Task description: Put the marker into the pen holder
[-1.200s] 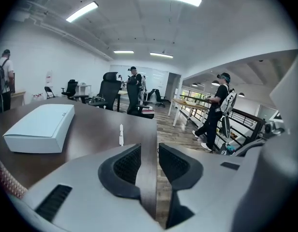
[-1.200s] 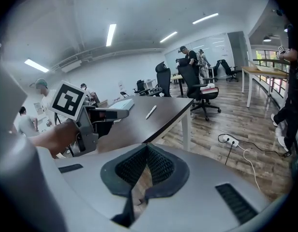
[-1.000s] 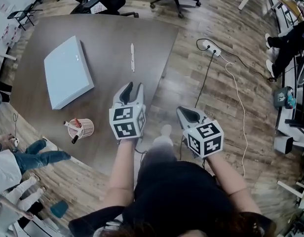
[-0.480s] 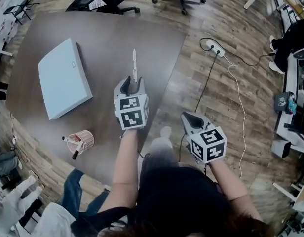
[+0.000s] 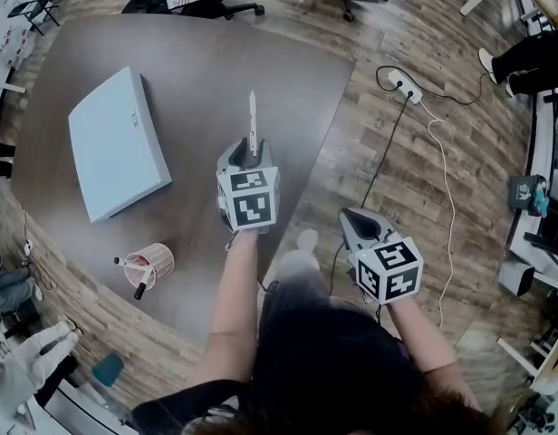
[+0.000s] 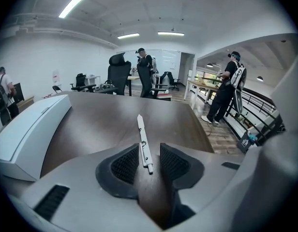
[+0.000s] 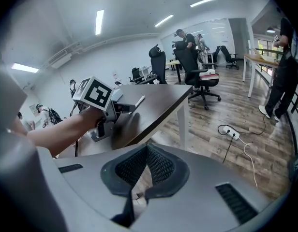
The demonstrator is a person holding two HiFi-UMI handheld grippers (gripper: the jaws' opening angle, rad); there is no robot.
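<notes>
The left gripper was closing its still-wide jaws around the near end of the slim white marker, lying flat on the dark brown table well apart from the pink mesh pen holder, so the end-only grip could let it pivot or slip; the right gripper was closed and empty.

Open tabletop between marker and pen holder, white case lying just left of that gap

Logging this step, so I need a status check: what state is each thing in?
marker: lying flat on the table, near end between the left tool's jaws, ungripped.
left tool: jaws closing, pads not yet on the marker.
right tool: shut, empty.
pen holder: upright, pens inside.
white box: lying flat.
</notes>
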